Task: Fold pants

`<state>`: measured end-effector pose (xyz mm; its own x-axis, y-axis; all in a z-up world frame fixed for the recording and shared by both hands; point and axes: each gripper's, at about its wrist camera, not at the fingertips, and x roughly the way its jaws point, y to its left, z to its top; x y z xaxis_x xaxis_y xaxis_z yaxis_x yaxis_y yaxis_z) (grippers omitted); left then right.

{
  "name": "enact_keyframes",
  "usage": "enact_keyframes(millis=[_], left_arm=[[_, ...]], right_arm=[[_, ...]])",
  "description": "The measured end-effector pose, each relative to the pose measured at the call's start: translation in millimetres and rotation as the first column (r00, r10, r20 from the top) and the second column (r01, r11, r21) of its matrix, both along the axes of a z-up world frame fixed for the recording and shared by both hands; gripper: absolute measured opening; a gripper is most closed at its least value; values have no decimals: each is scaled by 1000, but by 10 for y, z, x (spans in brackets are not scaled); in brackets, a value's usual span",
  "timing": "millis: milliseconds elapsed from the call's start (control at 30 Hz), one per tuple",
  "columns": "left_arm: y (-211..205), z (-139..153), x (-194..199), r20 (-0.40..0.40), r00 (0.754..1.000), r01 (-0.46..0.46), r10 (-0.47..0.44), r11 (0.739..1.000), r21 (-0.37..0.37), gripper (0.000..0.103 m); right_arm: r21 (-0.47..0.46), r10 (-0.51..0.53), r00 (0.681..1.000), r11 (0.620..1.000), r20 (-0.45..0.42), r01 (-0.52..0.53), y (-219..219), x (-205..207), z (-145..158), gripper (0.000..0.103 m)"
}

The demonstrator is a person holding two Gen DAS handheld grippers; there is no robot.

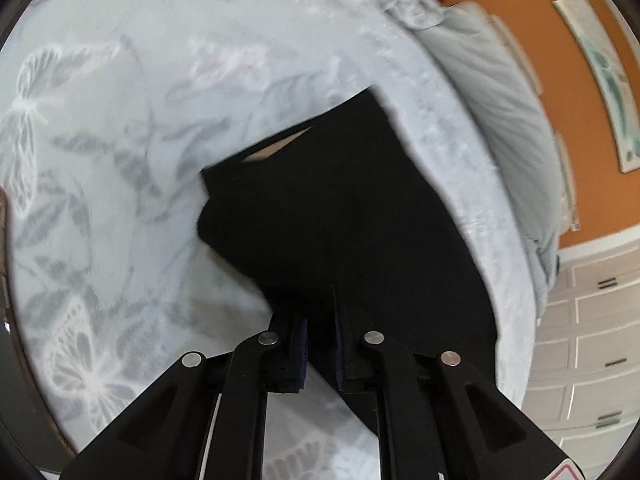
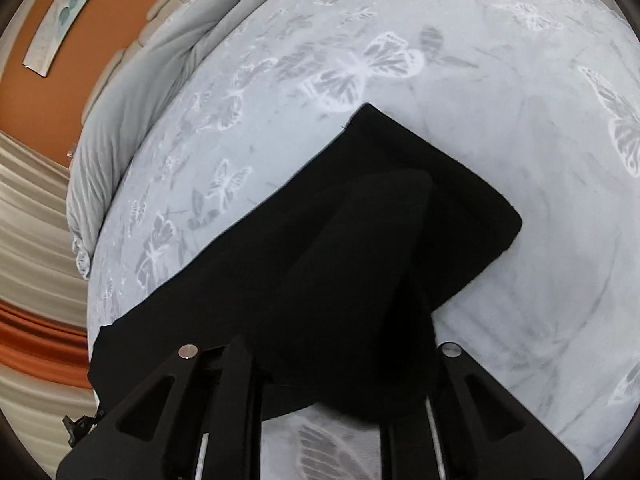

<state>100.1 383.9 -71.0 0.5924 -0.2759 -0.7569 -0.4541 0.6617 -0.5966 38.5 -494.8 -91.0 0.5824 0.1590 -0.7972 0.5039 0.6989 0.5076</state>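
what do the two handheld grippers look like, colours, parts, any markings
Both are matte black plastic linkage frames with triangular cut-outs and round silver pivot pins. The left gripper has dark blue ribbed pads on its fingers' inner faces and a red-and-white label at its base corner. The right gripper shows the same black frame; its pads are hidden by fabric.

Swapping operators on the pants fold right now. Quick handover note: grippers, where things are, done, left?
Left gripper: shut on a fold of the black fabric pants.
Right gripper: fingertips hidden under the cloth; shut on the pants as far as can be told.
Pants: on the pale grey butterfly-print bedspread, partly lifted, one layer draped over another.
Done: the pants look doubled over at least once.
Left: lay the held edge down flat and square the stack; further folds may be needed.
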Motion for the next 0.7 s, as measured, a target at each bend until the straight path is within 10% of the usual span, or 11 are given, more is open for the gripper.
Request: enact_keyframes(millis=[133,200,233,267,300,467,600,700], left_arm=[[-54,164,6,41,999,-20,17,996,87,64],[-46,56,28,18,1000,-20,19,998,66,64],[-30,-16,70,4,1000,-24,24,998,54,57],[-14,-70,116,-6,1000,-27,27,998,55,17],[-15,-84,155,-17,999,-27,28,998,59,4],[-24,293,12,146,989,-41,33,998,52,7],[-80,-97,208,-78,997,24,-5,971,237,14],[-50,-39,148,-69,997,-2,19,972,234,18]], right_arm=[[6,-14,999,1000,52,14,-3,-15,81,50],[20,-39,998,999,41,39,-12,9,25,47],[20,-42,998,999,38,41,-7,58,10,30],[-2,-42,999,999,35,42,15,97,10,17],[-14,-38,999,999,36,38,64,120,47,8],[-126,9,961,992,276,27,178,-16,778,7],[-105,-34,997,994,71,41,-58,57,281,11],[-93,-35,999,995,-18,33,-171,12,65,17]])
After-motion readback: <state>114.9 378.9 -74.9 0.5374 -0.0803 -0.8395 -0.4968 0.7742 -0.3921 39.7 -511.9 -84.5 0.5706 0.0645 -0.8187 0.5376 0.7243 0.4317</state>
